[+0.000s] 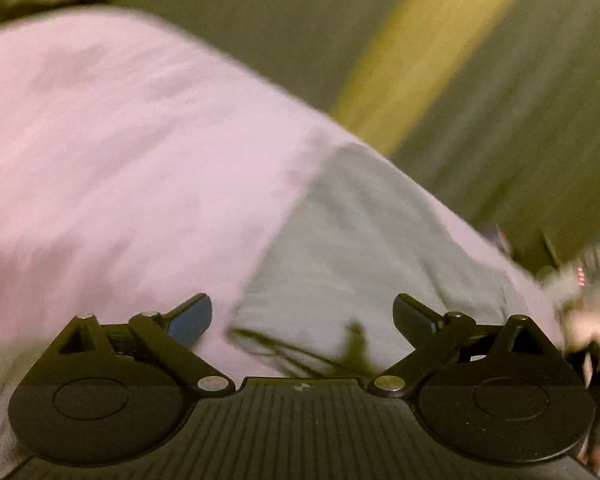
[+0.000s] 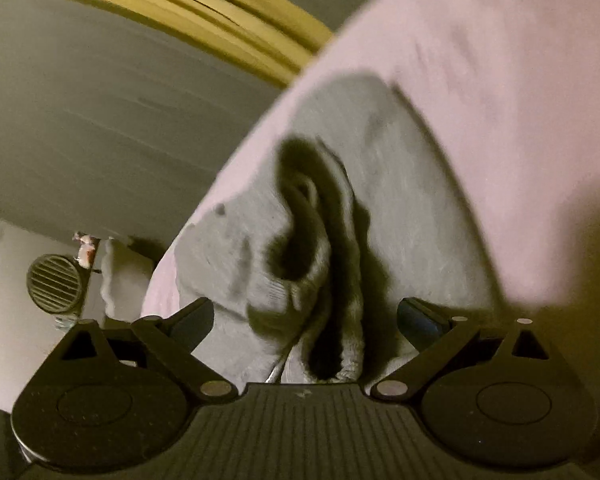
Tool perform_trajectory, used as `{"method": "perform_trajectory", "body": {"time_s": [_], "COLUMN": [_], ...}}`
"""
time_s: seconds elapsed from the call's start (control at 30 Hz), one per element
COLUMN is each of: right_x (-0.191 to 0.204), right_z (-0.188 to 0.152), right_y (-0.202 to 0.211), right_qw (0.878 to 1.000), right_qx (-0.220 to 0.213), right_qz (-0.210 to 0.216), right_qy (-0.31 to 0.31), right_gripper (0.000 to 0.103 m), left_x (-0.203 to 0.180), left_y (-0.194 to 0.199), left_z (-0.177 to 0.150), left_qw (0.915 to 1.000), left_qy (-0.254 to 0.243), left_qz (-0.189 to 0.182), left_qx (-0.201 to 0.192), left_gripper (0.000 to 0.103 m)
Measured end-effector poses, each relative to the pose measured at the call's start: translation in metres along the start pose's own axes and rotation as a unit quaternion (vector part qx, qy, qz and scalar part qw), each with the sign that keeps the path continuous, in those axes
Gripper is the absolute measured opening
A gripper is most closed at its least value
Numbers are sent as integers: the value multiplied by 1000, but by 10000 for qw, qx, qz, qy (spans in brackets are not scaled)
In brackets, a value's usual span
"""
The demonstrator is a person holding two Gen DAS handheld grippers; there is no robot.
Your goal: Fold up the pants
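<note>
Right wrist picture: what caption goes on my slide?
Open right gripper poised over bunched grey fabric pants lying on a pale pink bed sheet.

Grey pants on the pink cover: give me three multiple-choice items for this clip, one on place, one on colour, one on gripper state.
1. Where do the grey pants lie?
A. on the pink cover
B. on a chair
C. in a basket

2. What colour is the stripe behind the cover?
A. red
B. yellow
C. blue

3. How do both grippers stand?
A. shut on cloth
B. out of view
C. open

Answers: A, pink cloth borders the pants in both views; B, a yellow band crosses the grey background; C, the left gripper and right gripper show fingers spread wide.
</note>
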State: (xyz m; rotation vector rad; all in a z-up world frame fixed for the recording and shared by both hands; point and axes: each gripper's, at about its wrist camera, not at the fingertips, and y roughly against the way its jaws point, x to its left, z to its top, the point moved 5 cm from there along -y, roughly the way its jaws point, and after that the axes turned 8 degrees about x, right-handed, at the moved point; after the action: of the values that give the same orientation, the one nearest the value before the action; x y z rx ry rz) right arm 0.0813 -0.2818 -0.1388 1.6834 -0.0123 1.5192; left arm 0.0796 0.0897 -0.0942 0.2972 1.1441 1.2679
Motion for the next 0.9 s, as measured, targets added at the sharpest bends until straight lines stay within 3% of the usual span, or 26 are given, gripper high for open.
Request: {"method": "perform_trajectory", "body": {"time_s": [0.03, 0.1, 0.17, 0.33, 0.43, 0.5, 0.7, 0.77, 0.83, 0.87, 0.9], "right_x": [-2, 2, 4, -2, 16, 37, 87, 82, 68, 56, 44], "right_z": [1, 6, 9, 10, 10, 9, 14, 16, 20, 21, 22], "right_y": [-5, -7, -10, -31, -35, -27, 33, 47, 44, 42, 39], "right_qw": [9999, 10000, 9999, 9982, 9993, 9992, 9890, 9855, 9875, 9853, 9751], "right_qx": [34, 8, 89, 388, 209, -36, -963, -1133, -1184, -1348, -1435], "right_qz": [14, 18, 50, 73, -316, -312, 991, 1074, 571, -268, -1264], "right_qy": [-104, -38, -118, -450, -44, 243, 530, 668, 864, 1012, 1124], "right_gripper": [91, 48, 48, 53, 42, 39, 39, 39, 45, 64, 66], "left_x": [5, 6, 7, -1, 8, 13, 10, 10, 10, 10, 9], "left_y": [-3, -9, -10, -13, -10, -9, -7, -6, -5, -6, -6], "left_z": [3, 8, 7, -5, -7, -6, -9, -10, -10, -9, -10], "left_qw": [9997, 9995, 10000, 9996, 9996, 9992, 9993, 9993, 9993, 9993, 9993], "left_qy": [206, 236, 52, -115, 157, 317, 298, 314, 309, 301, 285], "left_qz": [-120, -180, -3, -7, -42, -85, -85, -78, -71, -59, -45], "left_qx": [26, -60, -68, 255, 241, 206, 194, 207, 217, 226, 233], "left_gripper": [100, 100, 100, 100, 100, 100, 100, 100, 100, 100, 100]}}
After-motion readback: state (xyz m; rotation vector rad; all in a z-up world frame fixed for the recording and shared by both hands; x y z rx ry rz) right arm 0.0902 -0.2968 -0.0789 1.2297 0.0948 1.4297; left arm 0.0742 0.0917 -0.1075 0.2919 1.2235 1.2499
